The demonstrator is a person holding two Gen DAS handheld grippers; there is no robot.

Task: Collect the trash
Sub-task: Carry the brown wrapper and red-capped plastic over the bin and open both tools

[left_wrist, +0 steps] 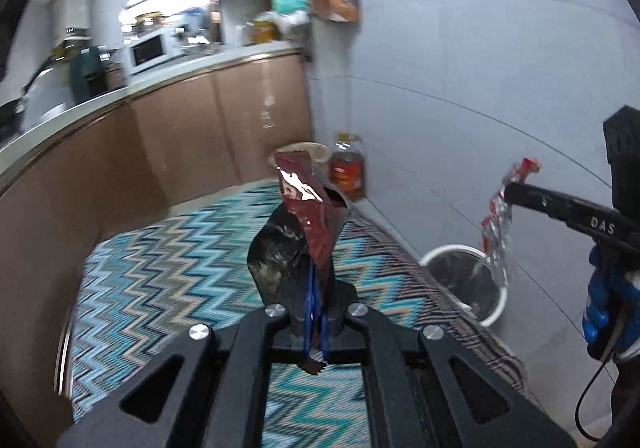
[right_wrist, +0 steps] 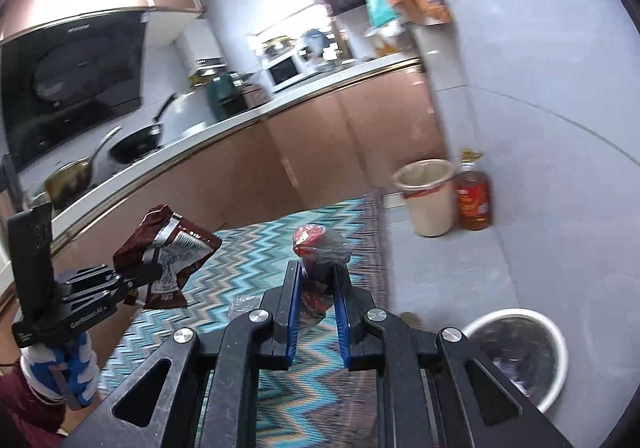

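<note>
Left fingers (left_wrist: 316, 312) tight on brown wrapper (left_wrist: 308, 207), right fingers (right_wrist: 316, 300) on red wrapper (right_wrist: 316, 248).

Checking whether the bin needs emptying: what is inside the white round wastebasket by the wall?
The white round wastebasket has a dark liner; some crumpled, shiny scraps show inside, too blurred to identify. The right gripper frame covers its near-left part.

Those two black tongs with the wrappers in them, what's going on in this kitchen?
A person is picking up litter with a hand-held gripper in each hand. The left gripper is shut on a dark red snack wrapper. The right gripper is shut on a crumpled red and clear plastic wrapper. Both are held over the zigzag rug, with a white waste bin on the floor close by at the right, nothing dropped in yet. A clear scrap lies on the rug.
</note>
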